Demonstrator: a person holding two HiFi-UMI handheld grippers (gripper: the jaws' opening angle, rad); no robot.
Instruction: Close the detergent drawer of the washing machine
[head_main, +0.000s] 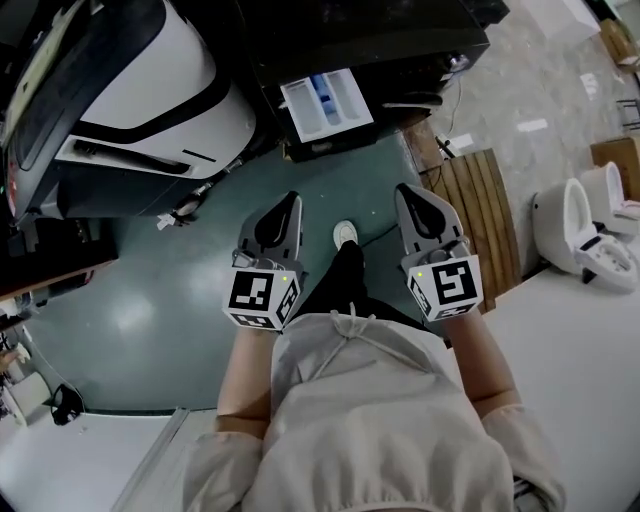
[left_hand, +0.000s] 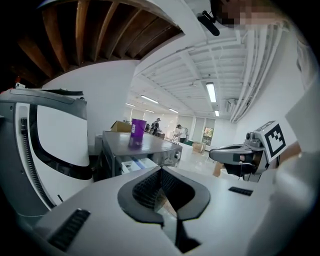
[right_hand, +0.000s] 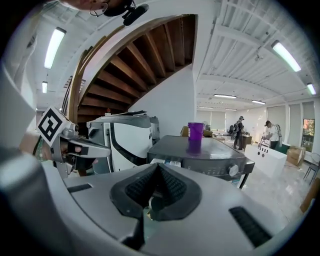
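The dark washing machine (head_main: 370, 40) stands ahead of me, and its white detergent drawer (head_main: 325, 103) with a blue insert is pulled out toward me. Both grippers hover over the green floor, well short of the drawer. My left gripper (head_main: 291, 198) is shut and holds nothing, and so is my right gripper (head_main: 405, 190). In the left gripper view the shut jaws point at the machine (left_hand: 145, 147), with the drawer (left_hand: 132, 164) just visible. The right gripper view shows the machine (right_hand: 210, 157) and the open drawer (right_hand: 167, 162) beyond the jaws.
A purple cup (right_hand: 195, 135) stands on top of the machine. A large white and black appliance (head_main: 150, 100) stands to the left. A wooden slatted panel (head_main: 485, 215) and white toilets (head_main: 590, 235) are on the right. My shoe (head_main: 345, 234) is between the grippers.
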